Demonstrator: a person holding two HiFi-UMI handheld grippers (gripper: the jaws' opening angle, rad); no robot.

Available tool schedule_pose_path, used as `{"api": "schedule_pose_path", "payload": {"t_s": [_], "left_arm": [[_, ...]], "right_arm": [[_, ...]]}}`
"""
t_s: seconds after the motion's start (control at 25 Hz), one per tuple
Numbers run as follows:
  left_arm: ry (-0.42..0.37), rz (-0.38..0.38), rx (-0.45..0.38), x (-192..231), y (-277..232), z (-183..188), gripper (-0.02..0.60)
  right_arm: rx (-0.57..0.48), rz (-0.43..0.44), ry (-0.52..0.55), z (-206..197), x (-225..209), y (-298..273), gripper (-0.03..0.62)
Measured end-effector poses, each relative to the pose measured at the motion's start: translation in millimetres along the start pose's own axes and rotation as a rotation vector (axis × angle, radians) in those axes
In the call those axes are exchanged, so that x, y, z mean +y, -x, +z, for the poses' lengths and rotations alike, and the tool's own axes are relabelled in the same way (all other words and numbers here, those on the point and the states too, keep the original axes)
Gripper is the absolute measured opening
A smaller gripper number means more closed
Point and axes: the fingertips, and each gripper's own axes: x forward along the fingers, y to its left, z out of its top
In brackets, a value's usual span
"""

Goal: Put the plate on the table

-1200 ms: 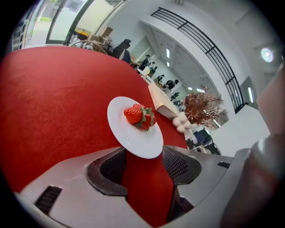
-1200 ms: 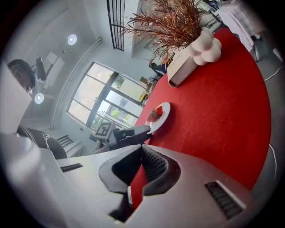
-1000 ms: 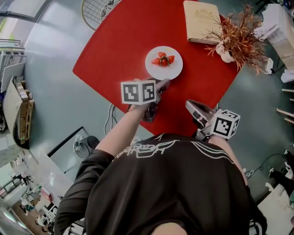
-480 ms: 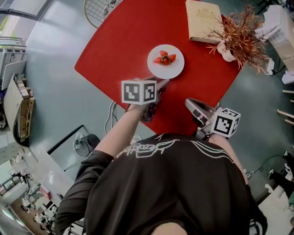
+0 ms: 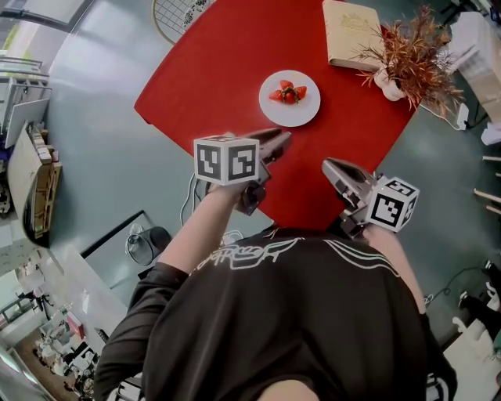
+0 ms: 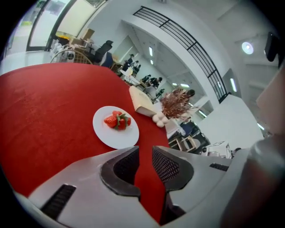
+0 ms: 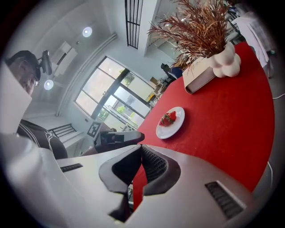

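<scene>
A white plate [image 5: 290, 114] with strawberries [image 5: 288, 93] rests on the red table [image 5: 227, 63]. My left gripper [image 5: 282, 139] hovers just short of the plate's near rim, apart from it. In the left gripper view its jaws [image 6: 144, 149] have just been closing to a narrow gap with nothing between them, and the plate [image 6: 113, 136] lies ahead. My right gripper [image 5: 329, 165] hangs over the table's near edge, right of the left one. In the right gripper view its tips [image 7: 140, 147] meet on nothing, with the plate [image 7: 174, 126] farther off.
A cream book [image 5: 348, 35] and a white vase [image 5: 389, 84] of dried reddish branches [image 5: 411, 51] stand at the table's far right. A wire-backed chair [image 5: 176, 12] is at the far corner. Grey floor surrounds the table, with a cable [image 5: 188, 205] near the front edge.
My left gripper has lifted and drawn back from the plate's rim, and its jaws have narrowed. The plate stays on the table. The right gripper has hardly moved.
</scene>
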Motion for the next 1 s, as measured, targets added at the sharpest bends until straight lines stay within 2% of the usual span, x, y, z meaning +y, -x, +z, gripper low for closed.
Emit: {"api": "schedule_pose_path", "payload": {"t_s": [0.08, 0.12, 0.24, 0.44, 0.6, 0.76, 1.0], "left_arm": [[-0.024, -0.038, 0.014, -14, 10, -4, 0.033], [-0.037, -0.061, 0.016, -22, 15, -7, 0.012], [-0.09, -0.154, -0.008, -52, 36, -12, 0.008], [-0.211, -0.273, -0.071, -96, 71, -18, 0.006], [-0.192, -0.349, -0.133, -117, 101, -28, 0.006], [-0.179, -0.36, -0.196, -120, 122, -31, 0.006], [-0.128, -0.384, -0.227, -133, 133, -48, 0.006]], "right_arm": [[-0.016, 0.003, 0.01, 1, 5, 3, 0.008], [-0.025, 0.002, 0.016, 2, 8, 6, 0.008], [-0.047, 0.006, 0.048, 2, 22, 12, 0.008], [-0.089, -0.005, 0.165, 4, 55, 24, 0.008], [-0.105, 0.02, 0.217, -3, 88, 30, 0.008], [-0.135, 0.046, 0.218, -4, 109, 34, 0.008], [-0.159, 0.083, 0.187, -18, 128, 53, 0.008]]}}
